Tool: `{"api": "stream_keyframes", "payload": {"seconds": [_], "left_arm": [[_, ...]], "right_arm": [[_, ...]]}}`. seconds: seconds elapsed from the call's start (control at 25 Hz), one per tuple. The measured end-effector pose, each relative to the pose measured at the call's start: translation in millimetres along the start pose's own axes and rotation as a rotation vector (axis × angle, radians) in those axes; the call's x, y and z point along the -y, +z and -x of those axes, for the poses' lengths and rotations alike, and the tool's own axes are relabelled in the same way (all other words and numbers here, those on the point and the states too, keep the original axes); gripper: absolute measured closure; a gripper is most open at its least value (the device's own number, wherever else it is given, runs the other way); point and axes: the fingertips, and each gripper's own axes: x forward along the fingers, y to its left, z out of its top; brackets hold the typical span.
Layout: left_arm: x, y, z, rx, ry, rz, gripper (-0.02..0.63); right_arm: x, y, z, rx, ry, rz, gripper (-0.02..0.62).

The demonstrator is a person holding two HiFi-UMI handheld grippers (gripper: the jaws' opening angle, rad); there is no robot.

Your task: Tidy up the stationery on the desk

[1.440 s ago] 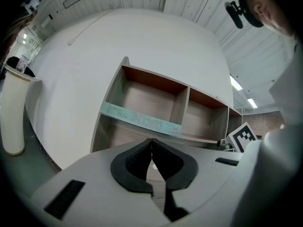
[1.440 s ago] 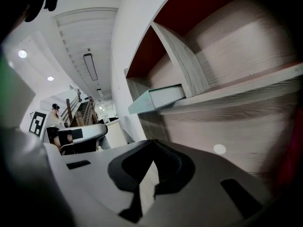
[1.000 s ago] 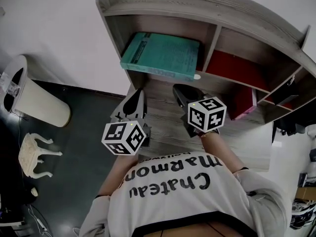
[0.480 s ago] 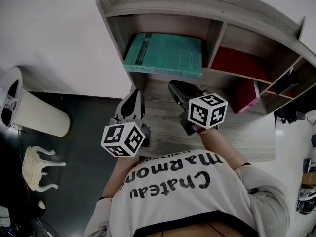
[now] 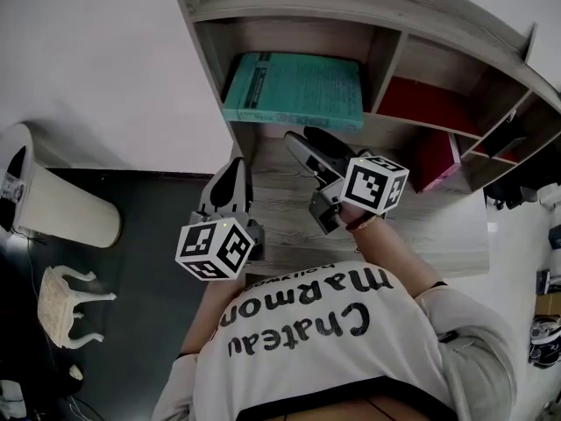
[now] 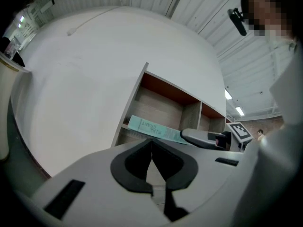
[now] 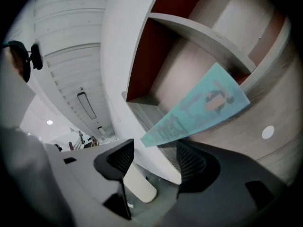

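Left gripper (image 5: 234, 172): its own view shows the jaw tips meeting with nothing held; the head view shows only its back. Teal book (image 5: 294, 90) lies flat in the shelf's (image 5: 263, 7) left compartment. Right gripper (image 5: 314, 145), near the book: jaws just opening, wide apart, empty.

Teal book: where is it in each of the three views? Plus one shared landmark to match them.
Head view: teal book lies flat in the left compartment of the shelf unit, upper centre.
Left gripper view: teal book at centre, spine toward the camera.
Right gripper view: teal book right of centre, slanting across the frame.
Shared landmark: the shelf unit that holds it.
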Motion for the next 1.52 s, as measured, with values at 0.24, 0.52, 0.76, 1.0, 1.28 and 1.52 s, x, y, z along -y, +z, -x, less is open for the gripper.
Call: {"api": "stream_keyframes", "payload": {"seconds": [0.24, 0.52, 0.76, 1.0, 1.28, 1.52], "left_arm": [[-5.3, 0.0, 4.0, 0.006, 0.0, 0.003, 0.589], [-10.0, 1.9, 7.9, 0.014, 0.008, 0.004, 0.589], [-16.8, 5.7, 12.4, 0.028, 0.025, 0.005, 0.589], [-20.4, 3.4, 13.9, 0.033, 0.033, 0.013, 0.589], [-19.8, 5.0, 13.2, 0.043, 0.039, 0.016, 0.589], [-19.9, 4.2, 15.1, 0.039, 0.041, 0.016, 0.589]], "right_arm": [[6.6, 10.6, -5.4, 0.061, -0.055, -0.098, 0.314], [16.8, 24.4, -13.6, 0.148, -0.122, -0.284, 0.31], [22.6, 34.1, -20.1, 0.221, -0.113, -0.432, 0.31], [27.5, 35.6, -20.6, 0.265, -0.128, -0.462, 0.314], [30.7, 36.4, -19.3, 0.301, -0.165, -0.437, 0.333], [33.8, 37.1, -17.5, 0.314, -0.178, -0.415, 0.345]]}}
